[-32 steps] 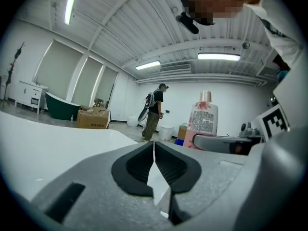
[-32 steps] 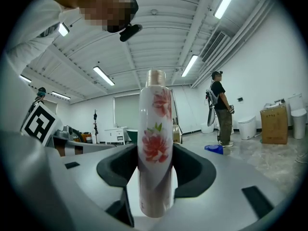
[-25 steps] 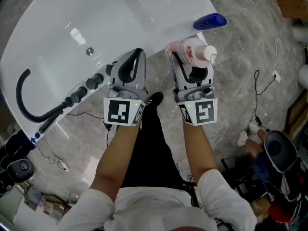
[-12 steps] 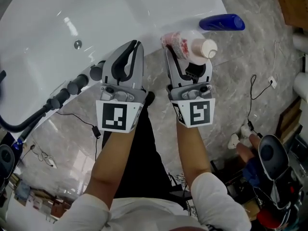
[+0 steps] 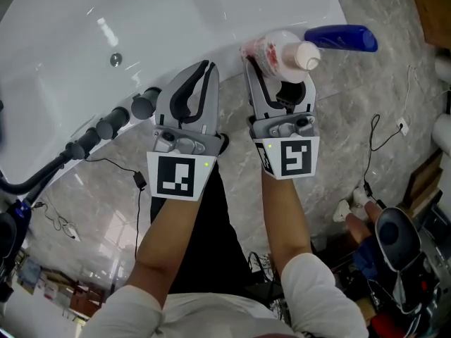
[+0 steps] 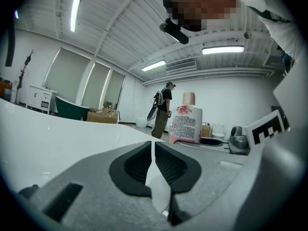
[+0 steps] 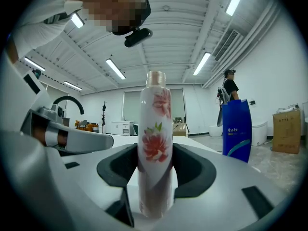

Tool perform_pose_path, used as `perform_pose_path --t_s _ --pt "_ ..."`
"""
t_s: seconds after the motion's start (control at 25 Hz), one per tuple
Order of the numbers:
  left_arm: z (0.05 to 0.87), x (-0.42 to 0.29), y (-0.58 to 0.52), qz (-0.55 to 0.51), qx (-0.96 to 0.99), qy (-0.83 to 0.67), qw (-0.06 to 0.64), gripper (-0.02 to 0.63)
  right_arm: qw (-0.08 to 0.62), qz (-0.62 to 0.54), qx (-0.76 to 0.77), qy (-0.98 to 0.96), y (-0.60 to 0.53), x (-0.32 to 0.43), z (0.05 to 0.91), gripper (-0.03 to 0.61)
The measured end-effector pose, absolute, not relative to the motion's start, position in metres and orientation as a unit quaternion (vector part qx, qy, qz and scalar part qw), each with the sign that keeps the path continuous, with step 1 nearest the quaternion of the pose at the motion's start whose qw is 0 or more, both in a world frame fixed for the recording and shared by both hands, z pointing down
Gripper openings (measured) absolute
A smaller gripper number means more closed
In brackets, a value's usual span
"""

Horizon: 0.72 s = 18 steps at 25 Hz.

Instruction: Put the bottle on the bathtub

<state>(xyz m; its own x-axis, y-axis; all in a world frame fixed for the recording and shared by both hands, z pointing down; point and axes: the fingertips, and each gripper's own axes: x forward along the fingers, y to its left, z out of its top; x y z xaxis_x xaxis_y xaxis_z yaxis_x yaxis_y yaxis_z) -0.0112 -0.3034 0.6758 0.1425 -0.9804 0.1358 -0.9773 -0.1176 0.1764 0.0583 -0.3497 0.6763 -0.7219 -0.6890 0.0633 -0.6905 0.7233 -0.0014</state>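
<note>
We list a white bathtub (image 5: 106, 20), a grey marble floor (image 5: 352, 132) and a blue bottle (image 5: 342, 38) beside the tub, in a hall lit by strip lights. Both forearms reach forward, side by side.

- Left gripper (image 5: 204, 67): jaws together, empty.
- Right gripper (image 5: 280, 69): jaws clamped on the bottle (image 7: 156, 143), which is white with pink flowers and a pale cap, upright at the tub's edge.

Blue bottle (image 7: 237, 129) upright, pale swoosh on its label. Grey marbled floor (image 5: 380, 97); thin black cable (image 5: 373, 146) trails over it, near a white socket (image 5: 403, 126). Far back, a person (image 6: 162, 110) stands with a bag on the shoulder. Cardboard box (image 7: 286, 136) at right. Strip lights (image 7: 115, 69) overhead.
</note>
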Motion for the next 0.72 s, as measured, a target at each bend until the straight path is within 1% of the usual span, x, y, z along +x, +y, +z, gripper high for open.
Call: perform_pose_path --t_s 0.08,0.72 --pt "0.6793 -0.0101 -0.3029 -0.005 0.748 -0.654 0.114 0.017 0.036 0.008 0.37 -0.928 -0.3484 0.0584 0.682 0.225" --pt "0.686 -0.004 -0.3039 -0.013 0.753 -0.645 0.131 0.017 0.022 -0.012 0.355 -0.934 -0.3561 0.0508 0.6868 0.225"
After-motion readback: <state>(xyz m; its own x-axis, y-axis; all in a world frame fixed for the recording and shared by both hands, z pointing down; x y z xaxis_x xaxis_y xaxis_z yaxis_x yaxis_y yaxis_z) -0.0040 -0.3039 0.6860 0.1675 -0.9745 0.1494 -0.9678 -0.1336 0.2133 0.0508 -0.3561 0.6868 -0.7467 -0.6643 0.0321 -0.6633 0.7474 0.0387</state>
